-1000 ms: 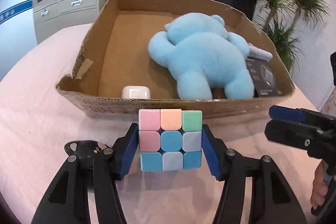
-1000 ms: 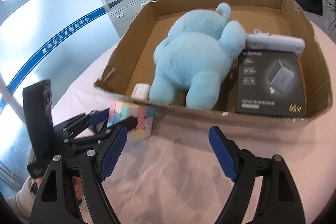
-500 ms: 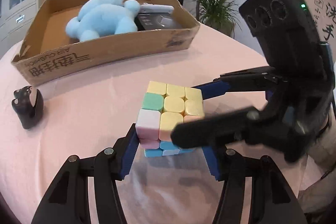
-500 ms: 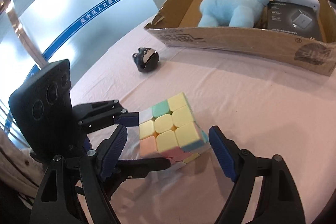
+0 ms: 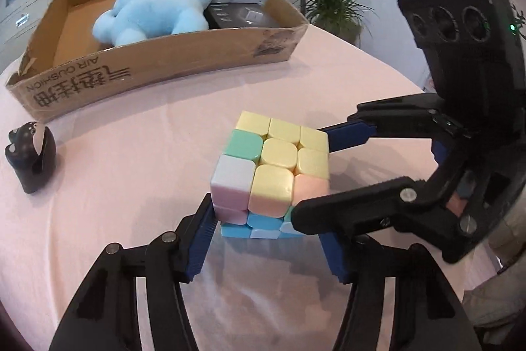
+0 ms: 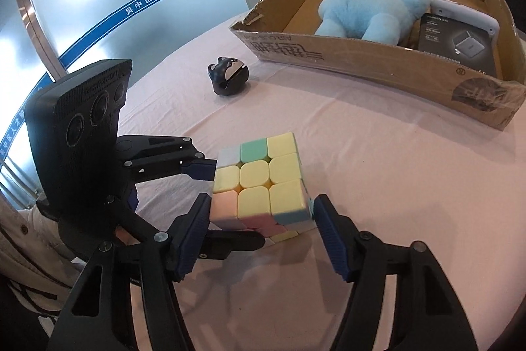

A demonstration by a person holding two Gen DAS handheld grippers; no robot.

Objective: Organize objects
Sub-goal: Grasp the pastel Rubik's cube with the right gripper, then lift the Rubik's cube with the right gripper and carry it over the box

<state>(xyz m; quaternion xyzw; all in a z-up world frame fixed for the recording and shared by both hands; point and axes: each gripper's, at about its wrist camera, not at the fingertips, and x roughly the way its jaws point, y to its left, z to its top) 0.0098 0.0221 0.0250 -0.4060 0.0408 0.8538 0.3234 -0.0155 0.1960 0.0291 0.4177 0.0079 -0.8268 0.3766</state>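
Observation:
A pastel puzzle cube is held over the pink table, its top layer twisted against the lower layers. My left gripper is shut on the cube's bottom layer. My right gripper closes on the cube from the other side, its pads against the upper part; it also shows in the left wrist view. A cardboard box at the back holds a blue plush toy, a black charger box and a white case.
A small dark animal figurine stands on the table left of the cube, also in the right wrist view. A pink cloth covers the round table. Plants, a dark screen and grey cabinets stand behind.
The cube was carried back from the box's front wall to the table's middle. My right gripper came in and closed on it, and the top layer now sits twisted.

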